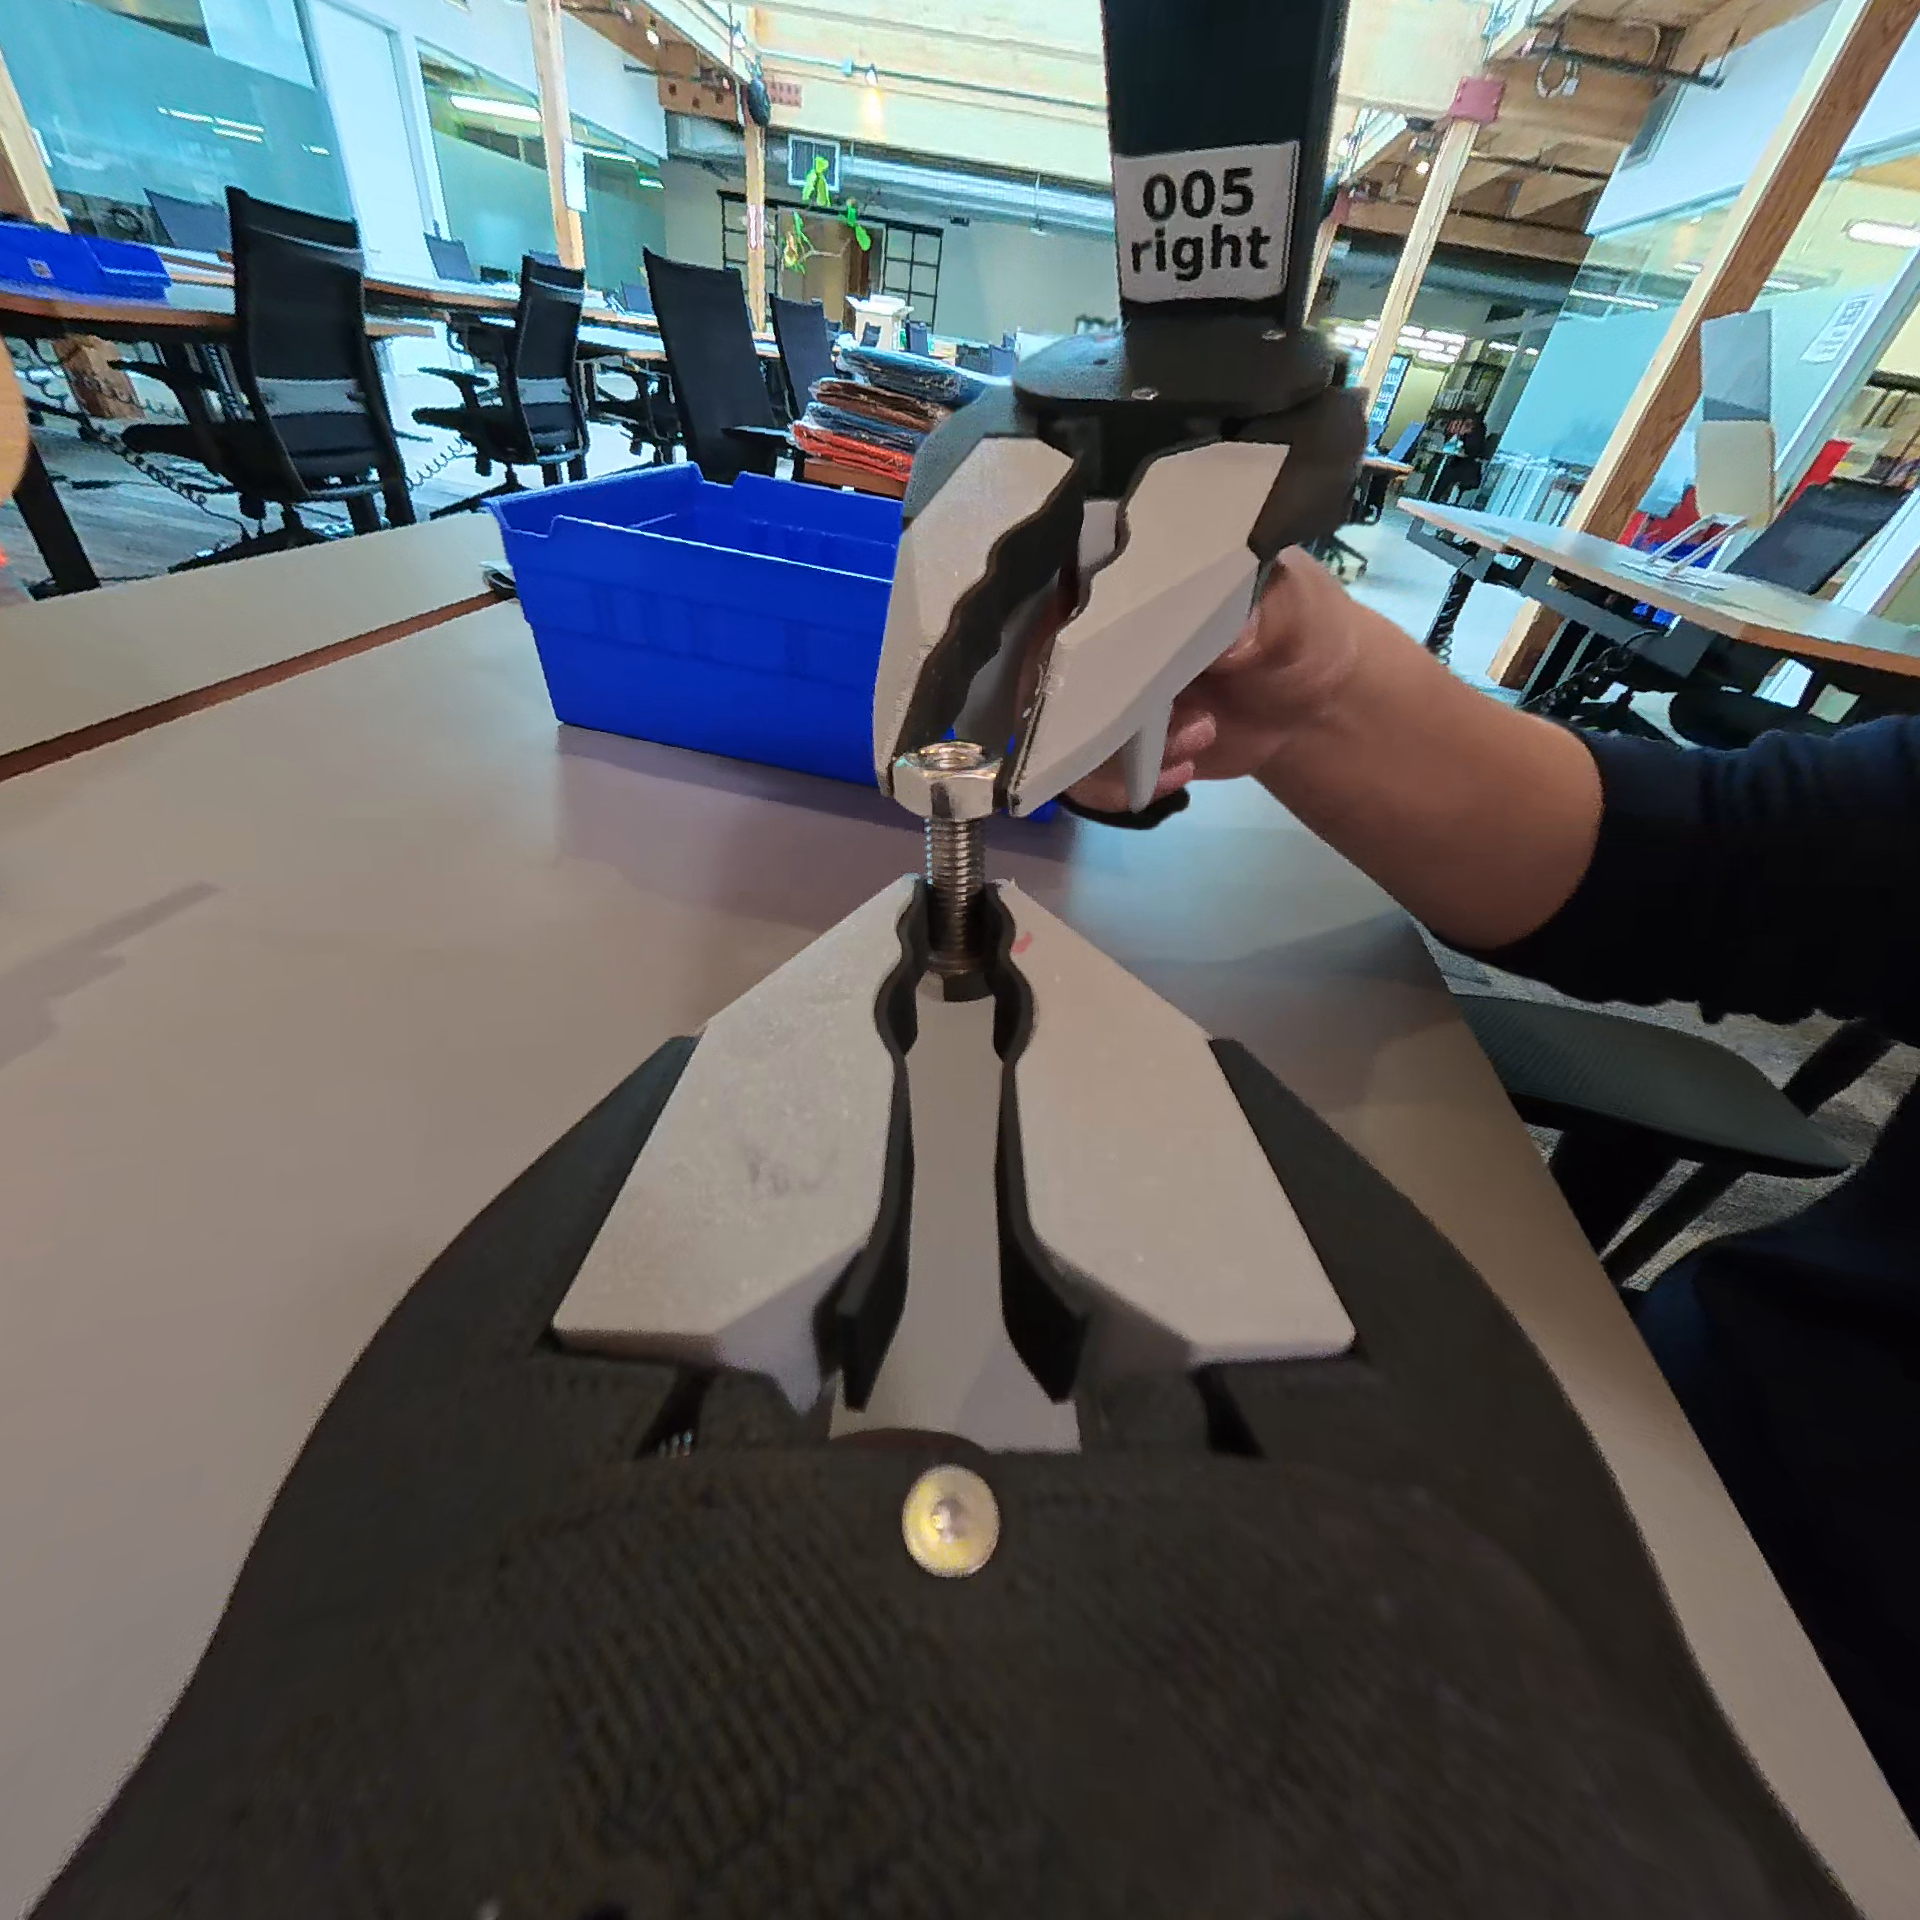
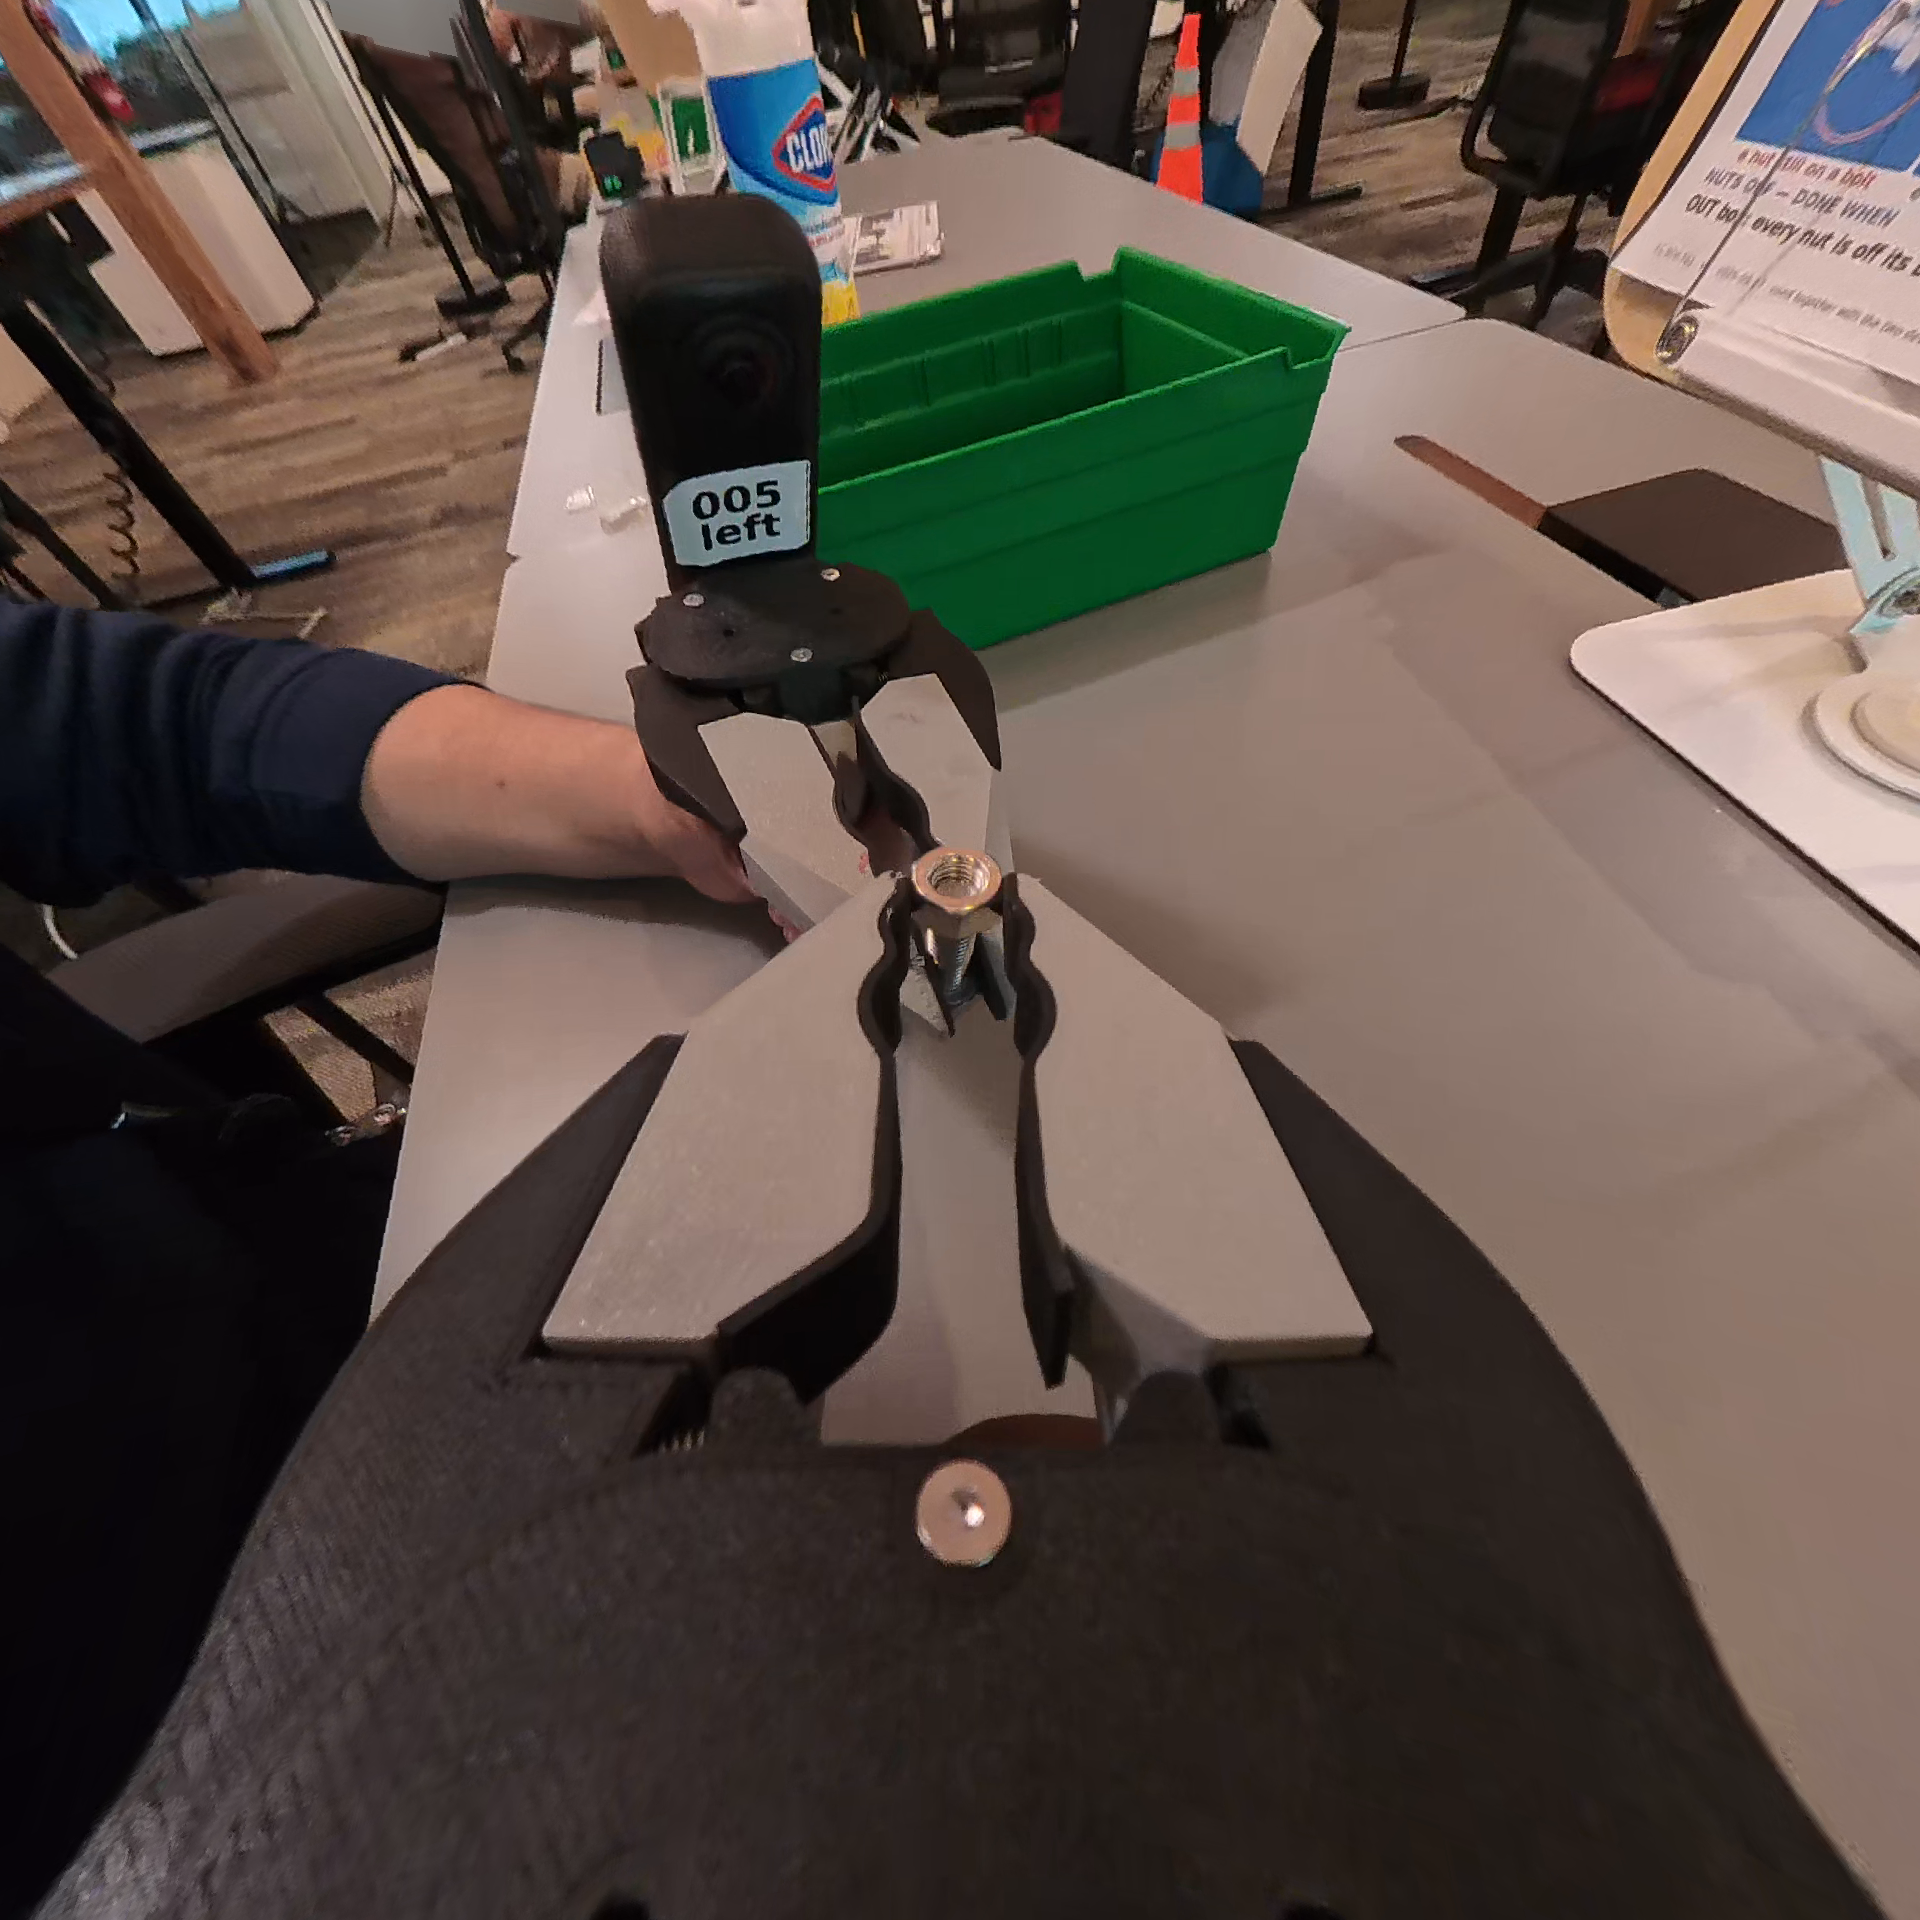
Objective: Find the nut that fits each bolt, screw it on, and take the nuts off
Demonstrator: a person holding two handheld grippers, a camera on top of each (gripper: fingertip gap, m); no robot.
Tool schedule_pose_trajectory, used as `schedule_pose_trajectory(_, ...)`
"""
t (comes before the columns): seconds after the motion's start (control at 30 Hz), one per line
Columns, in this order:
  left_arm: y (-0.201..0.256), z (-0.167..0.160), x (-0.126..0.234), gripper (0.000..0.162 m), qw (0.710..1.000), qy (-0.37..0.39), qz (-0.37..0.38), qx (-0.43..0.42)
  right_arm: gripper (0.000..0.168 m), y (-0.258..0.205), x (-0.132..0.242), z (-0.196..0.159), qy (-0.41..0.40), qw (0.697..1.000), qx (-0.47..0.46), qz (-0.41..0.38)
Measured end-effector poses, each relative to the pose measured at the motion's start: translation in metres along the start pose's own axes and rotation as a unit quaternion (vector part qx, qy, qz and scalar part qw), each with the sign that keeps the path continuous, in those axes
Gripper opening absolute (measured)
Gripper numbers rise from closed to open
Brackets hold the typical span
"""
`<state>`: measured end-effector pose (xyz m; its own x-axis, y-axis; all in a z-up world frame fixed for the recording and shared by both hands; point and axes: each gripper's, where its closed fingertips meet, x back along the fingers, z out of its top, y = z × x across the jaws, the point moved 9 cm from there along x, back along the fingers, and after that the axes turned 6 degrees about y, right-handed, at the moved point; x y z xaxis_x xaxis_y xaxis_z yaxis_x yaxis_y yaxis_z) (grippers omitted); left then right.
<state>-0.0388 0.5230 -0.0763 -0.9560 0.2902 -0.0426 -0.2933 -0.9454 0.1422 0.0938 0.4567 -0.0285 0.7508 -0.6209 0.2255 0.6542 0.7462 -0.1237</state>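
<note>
You had the bolt (image 1: 951, 914) clamped in your left gripper (image 1: 954, 904), shank pointing away from its camera, head tucked back between the black pads. Your right gripper (image 1: 948, 781) came in from above and was clenched on the nut (image 1: 945, 777), pinching its flats right at the fingertips. In the right wrist view, the nut (image 2: 954, 883) sat at the very tip of the bolt (image 2: 954, 961), its bore open and empty toward the camera, so I judged only the first threads were engaged. Whether you were winding it on or backing it off, I couldn't tell. Everything hung above the grey table (image 1: 312, 935), between the blue bin (image 1: 707, 613) and the green bin (image 2: 1070, 457). Either way, the next move called for a twist of your right wrist, axis kept square to the shank, left grip firm.
</note>
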Motion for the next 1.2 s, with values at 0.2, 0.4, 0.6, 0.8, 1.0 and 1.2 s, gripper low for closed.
schedule_pose_trajectory(0.2,0.0,-0.0007,-0.0008,0.007,1.0,-0.003,0.002,-0.004,0.014,0.0026,0.001,-0.0019,0.003,1.0,-0.014,0.01)
schedule_pose_trajectory(0.4,0.0012,-0.0018,-0.0018,0.007,1.0,-0.013,0.006,-0.019,0.022,0.0042,0.0042,-0.0016,0.02,0.999,-0.023,0.012)
schedule_pose_trajectory(0.6,0.0008,-0.0015,-0.0016,0.007,1.0,-0.009,0.005,-0.015,0.031,0.0037,0.0093,-0.0059,0.057,0.998,-0.024,0.016)
schedule_pose_trajectory(0.8,0.0037,-0.0003,-0.0018,0.007,1.0,-0.003,-0.006,-0.018,0.034,0.0002,0.0077,-0.0054,0.072,0.997,-0.011,0.032)
schedule_pose_trajectory(1.0,0.0042,0.0004,-0.0013,0.007,1.0,0.0,-0.008,-0.019,0.03,-0.0024,0.001,-0.0073,0.063,0.997,-0.006,0.046)
schedule_pose_trajectory(1.2,0.0034,0.0006,-0.0011,0.007,1.0,0.001,-0.006,-0.017,0.018,-0.0012,0.0055,-0.0075,0.065,0.997,0.003,0.027)
